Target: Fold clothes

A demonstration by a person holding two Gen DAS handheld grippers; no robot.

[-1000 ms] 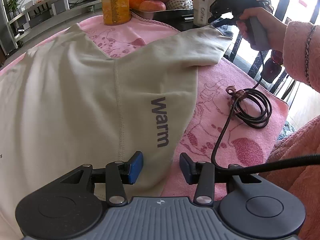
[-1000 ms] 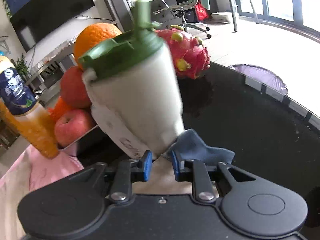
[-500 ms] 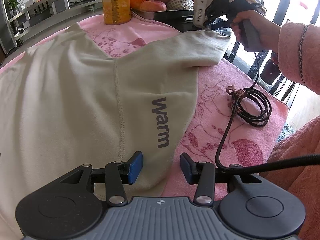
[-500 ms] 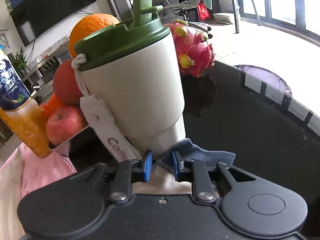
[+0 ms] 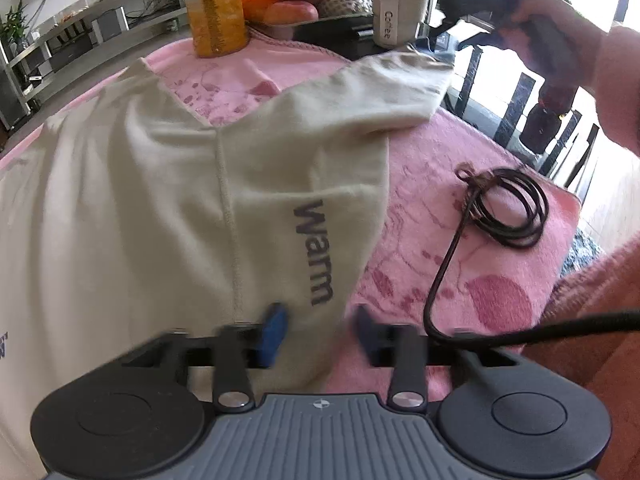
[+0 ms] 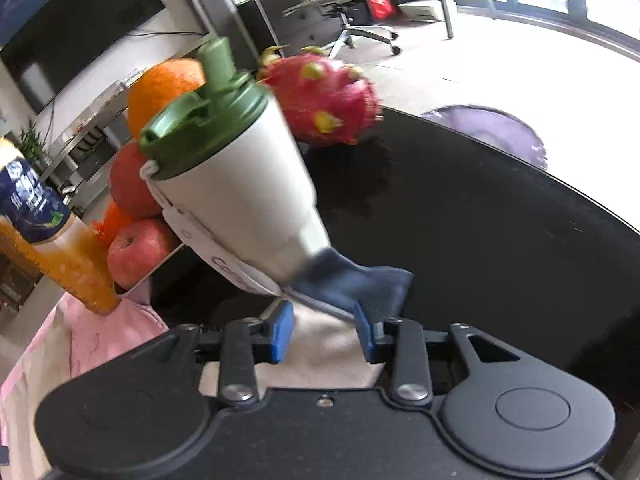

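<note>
The left gripper (image 5: 320,334) pointed down at the near edge of the table, its blue pads blurred and closing, with the near hem of the beige garment (image 5: 160,208) between them; the pads had not yet met on the cloth. Just beyond the pads the grey word "warm" (image 5: 314,252) ran along the garment's right side. The garment lay spread flat on a pink cloth (image 5: 460,160) that covered this end of the table. Its sleeve (image 5: 380,92) stretched away towards the cloth's far right corner.

To the right of the garment, near the right edge of the pink cloth, a coiled black cable (image 5: 508,208) lay apart from it, with one strand trailing back towards the gripper.

At the sleeve's far end the right gripper (image 6: 323,332), held in a person's hand (image 5: 560,28), was opening its jaws. The beige sleeve end lay between the pads, which stood clear of it, and its blue cuff (image 6: 360,280) rested just past them on the bare black tabletop (image 6: 480,220). Touching the cuff stood a white cup (image 6: 232,184) with a green lid, seen tilted in that blurred view. Behind the cup were an orange (image 6: 168,88), apples (image 6: 136,248) and a dragon fruit (image 6: 324,104). A bottle of orange juice (image 5: 216,12) stood at the far edge of the pink cloth.
</note>
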